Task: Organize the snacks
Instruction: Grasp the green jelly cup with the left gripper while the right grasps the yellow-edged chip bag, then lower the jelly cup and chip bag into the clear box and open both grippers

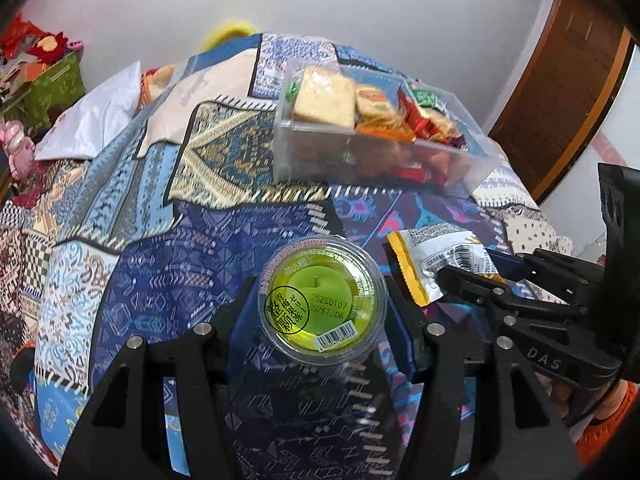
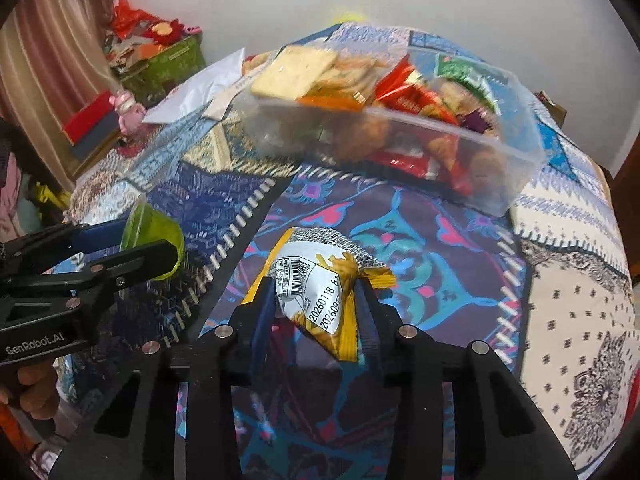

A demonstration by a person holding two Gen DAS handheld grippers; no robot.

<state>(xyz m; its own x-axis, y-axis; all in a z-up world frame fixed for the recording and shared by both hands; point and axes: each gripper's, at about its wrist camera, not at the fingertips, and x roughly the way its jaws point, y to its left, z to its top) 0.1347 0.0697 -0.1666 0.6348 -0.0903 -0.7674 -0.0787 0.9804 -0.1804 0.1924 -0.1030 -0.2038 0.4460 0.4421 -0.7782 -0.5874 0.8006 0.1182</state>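
Your left gripper (image 1: pixel 322 300) is clamped on the green jelly cup (image 1: pixel 322 300), pads pressing its sides, printed lid facing the cam, cup off the patchwork cloth (image 1: pixel 168 280). In the right wrist view the same cup (image 2: pixel 154 240) shows side-on btwn the left fingers. Your right gripper (image 2: pixel 316 300) has its jaws squeezed onto the yellow snack packet (image 2: pixel 316 284), barcode side up, packet crumpled btwn the pads. From the left cam the packet (image 1: pixel 436 256) sits just right of the cup. Further back on the cloth, the clear plastic bin (image 1: pixel 304 152) holds crackers and red and green wrapped snacks; in the right view the bin (image 2: pixel 500 184) sits beyond the packet.
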